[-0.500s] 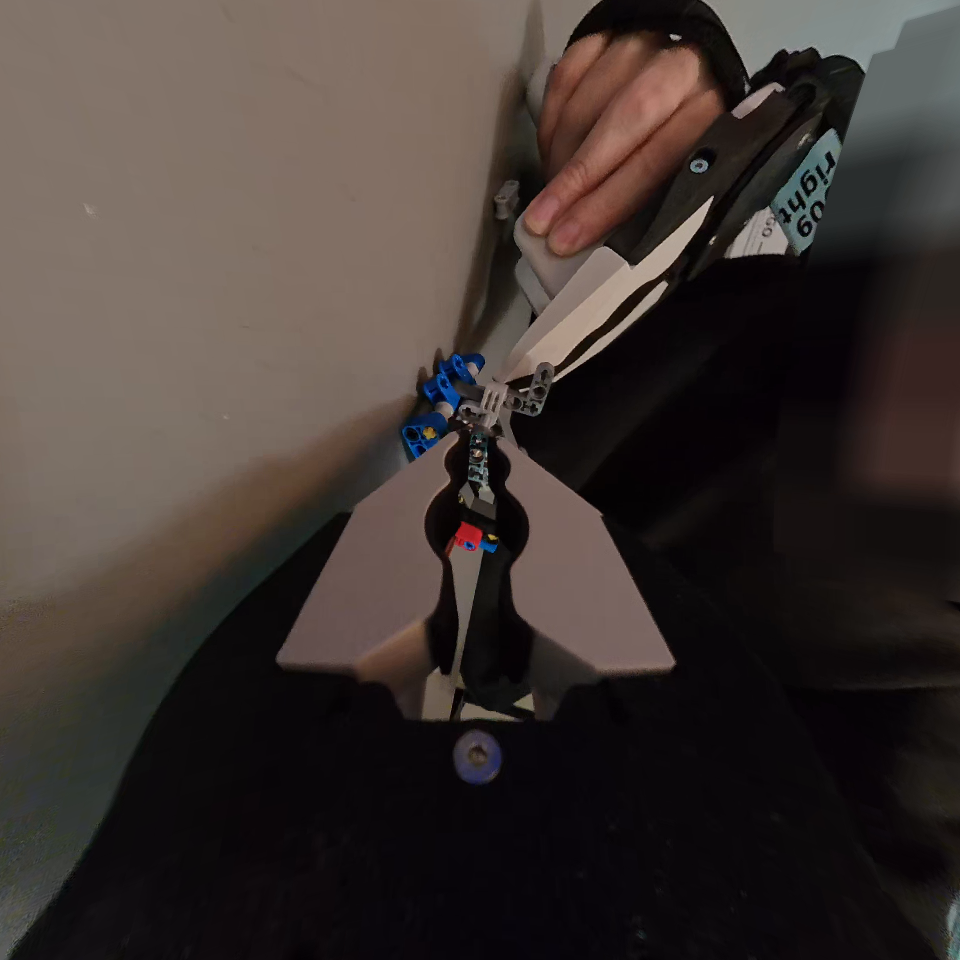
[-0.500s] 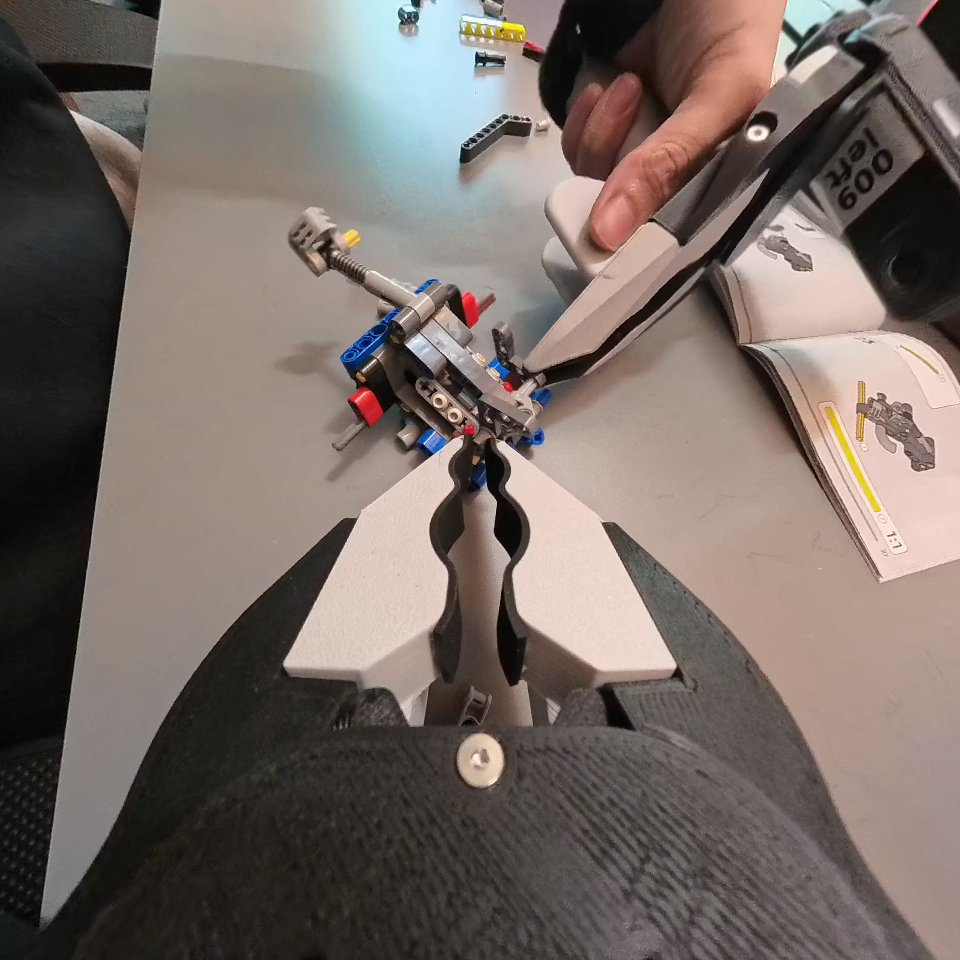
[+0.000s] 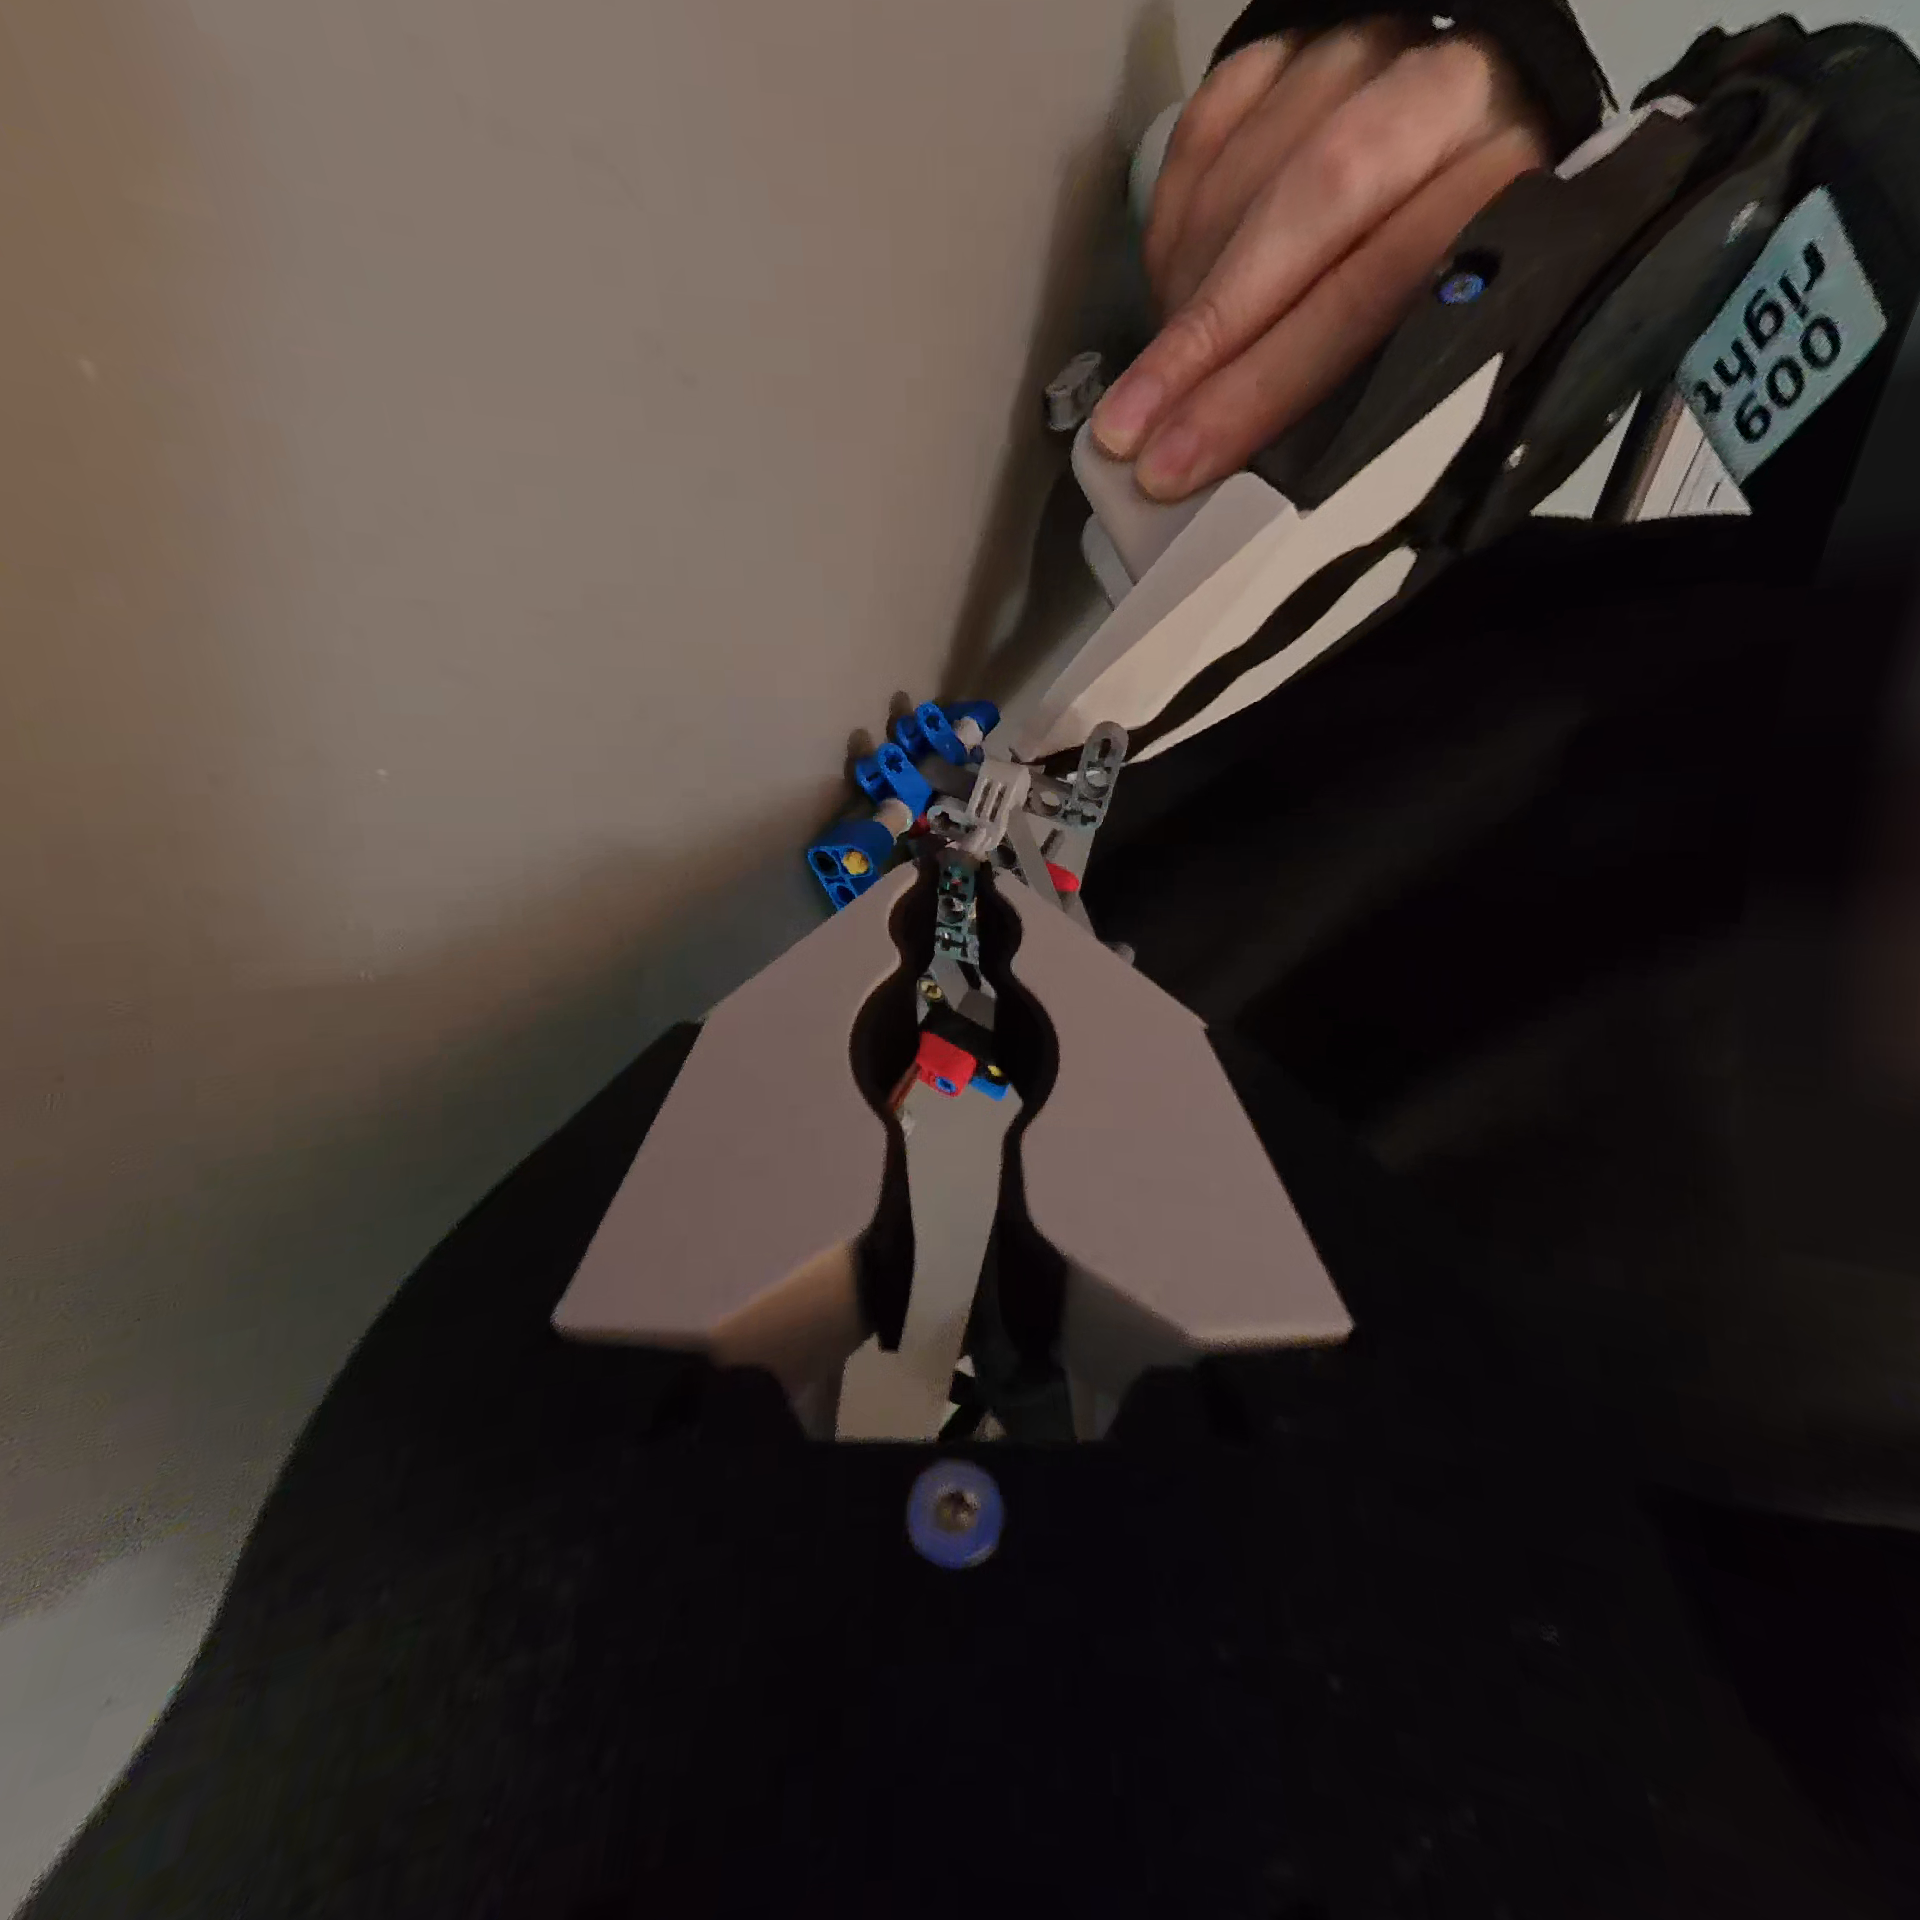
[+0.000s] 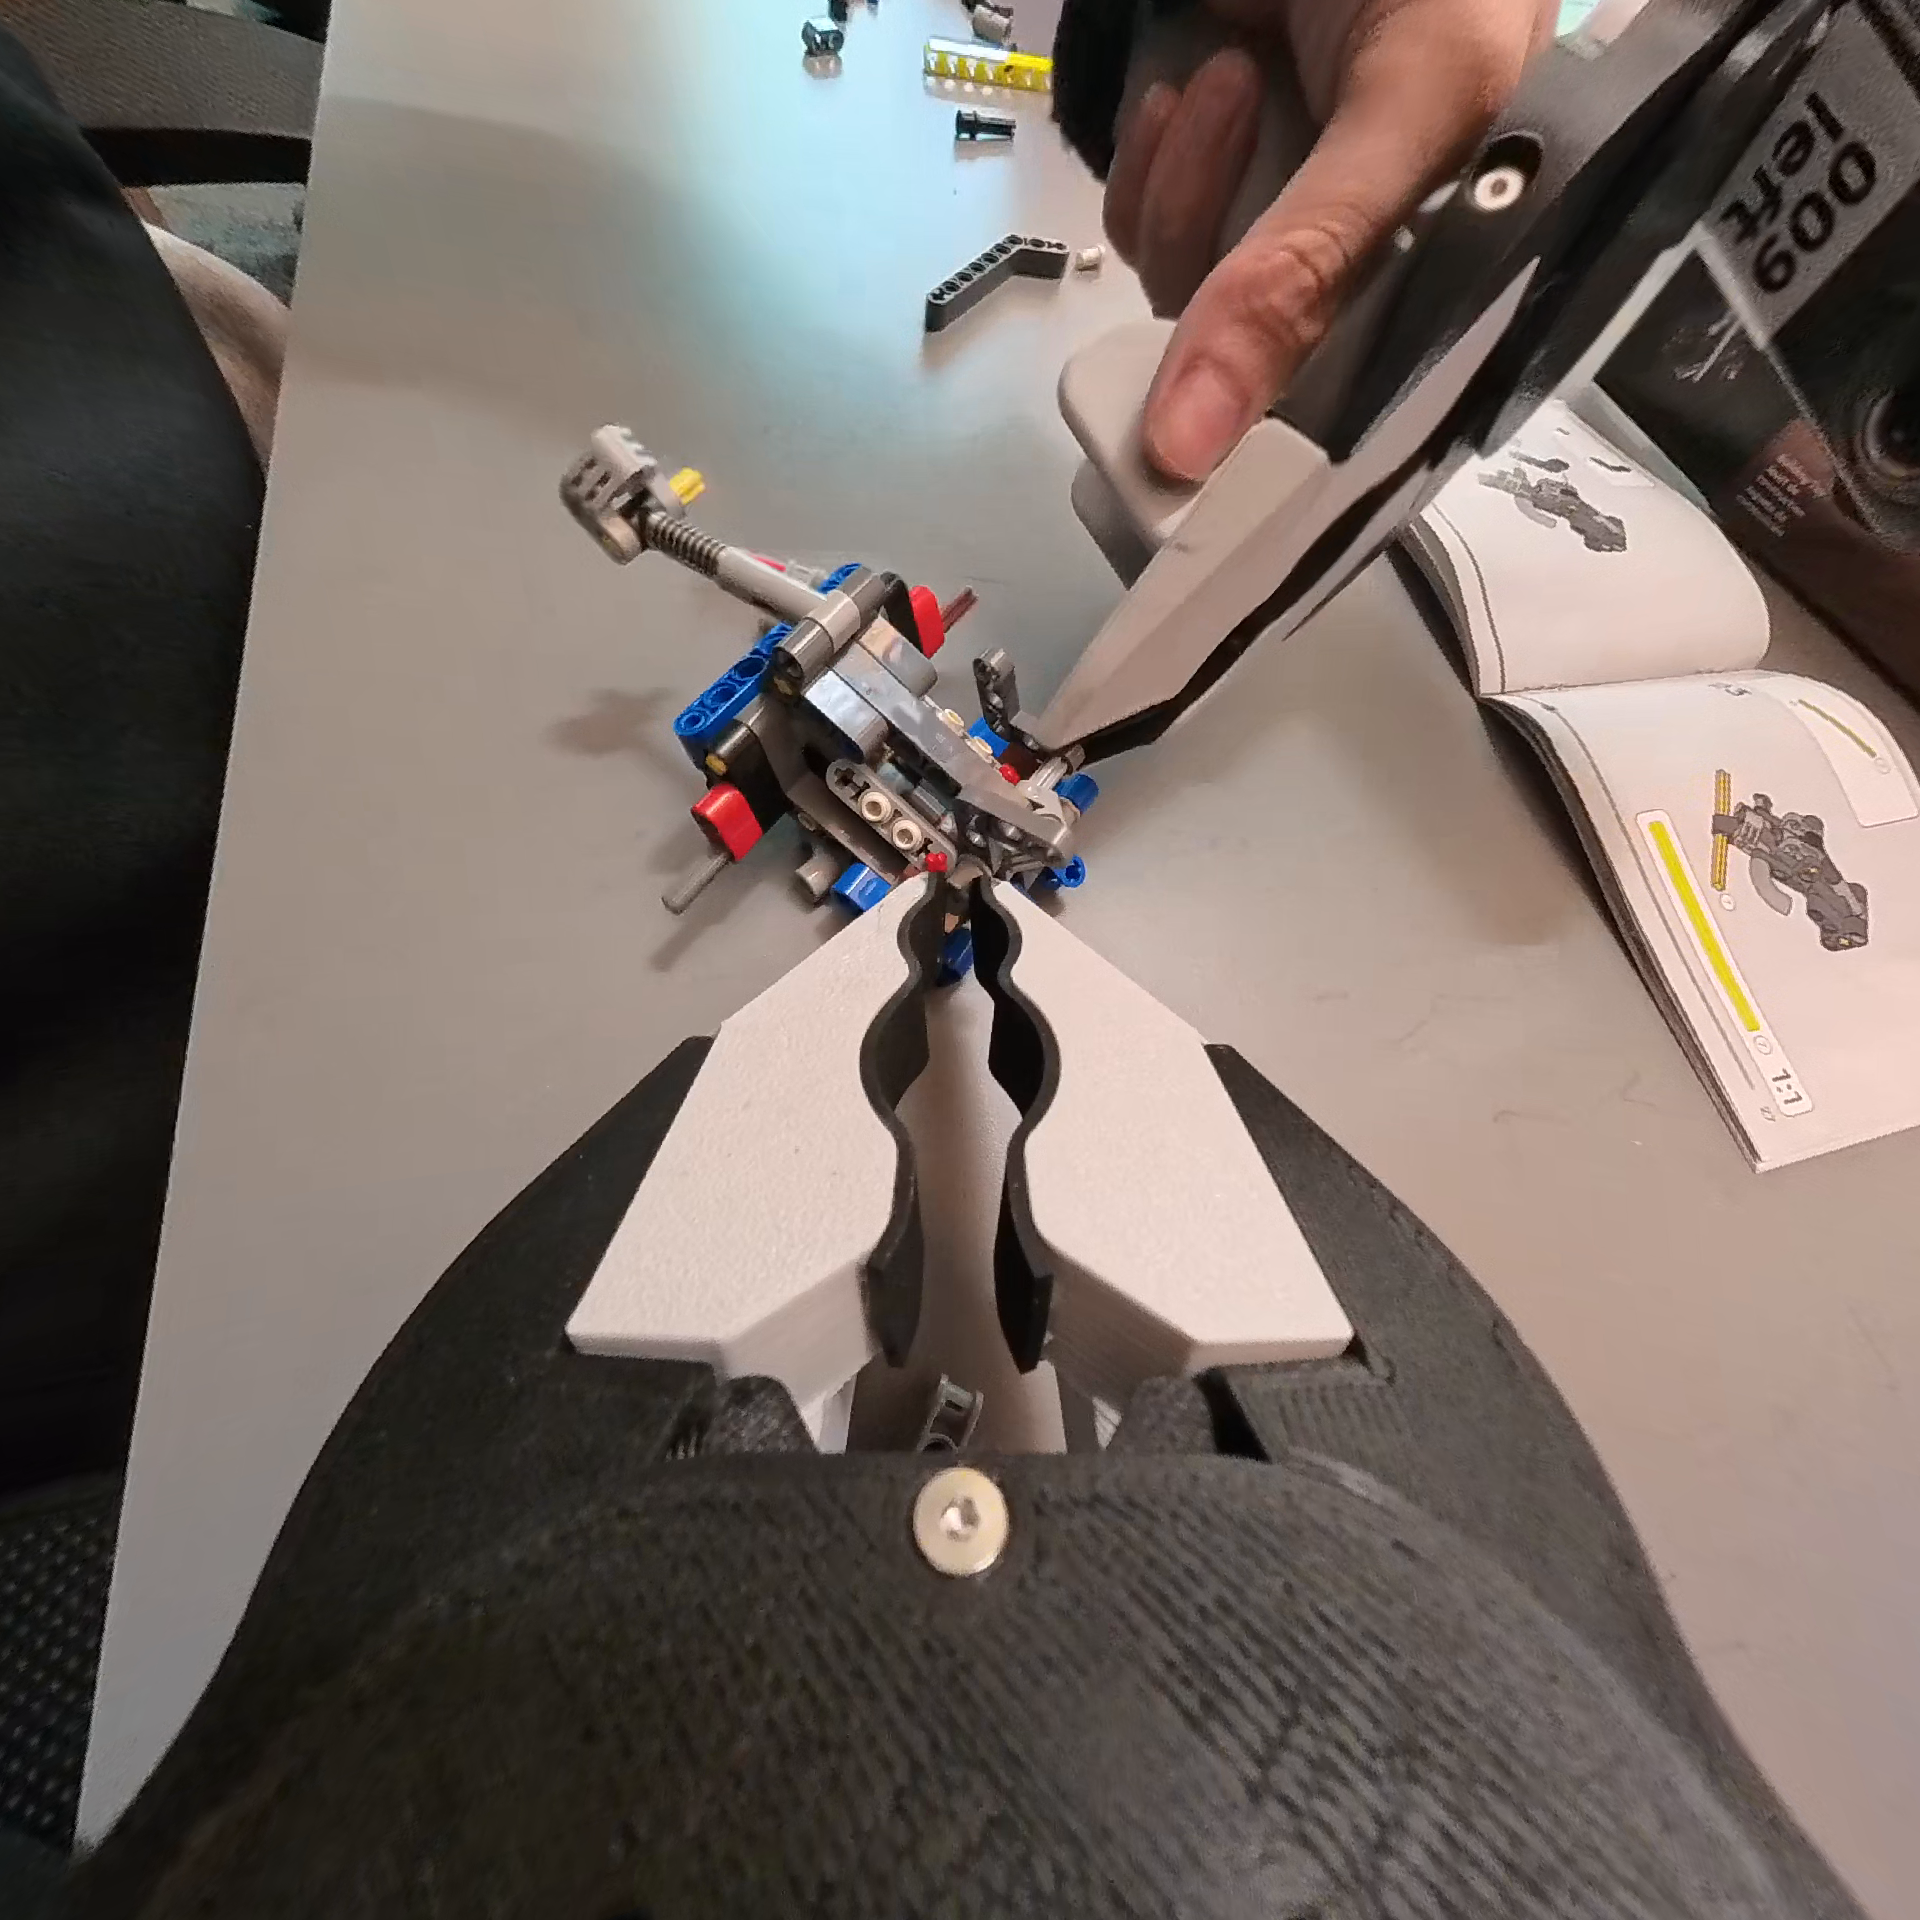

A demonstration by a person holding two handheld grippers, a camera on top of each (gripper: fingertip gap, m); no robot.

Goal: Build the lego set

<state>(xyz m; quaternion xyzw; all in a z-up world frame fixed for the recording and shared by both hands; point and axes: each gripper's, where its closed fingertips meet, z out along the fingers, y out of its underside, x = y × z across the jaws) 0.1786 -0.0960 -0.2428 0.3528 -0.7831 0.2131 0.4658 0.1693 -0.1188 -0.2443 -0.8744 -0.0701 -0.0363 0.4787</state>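
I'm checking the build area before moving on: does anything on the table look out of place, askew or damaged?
Nothing looks damaged. The grey, blue and red toy-brick model lies tilted on the grey table, its spring-wrapped rod jutting out. Loose pieces lie scattered beyond: a black angled beam and a yellow toothed strip. A paper instruction booklet lies open.

A grey table (image 4: pixel 499 1039) is carrying a partly built brick model (image 4: pixel 862 727) at its middle, an open instruction booklet (image 4: pixel 1683 883) lying to the right, and loose pieces, among them a black angled beam (image 4: pixel 992 278) and a yellow beam (image 4: pixel 987 64), lying beyond.
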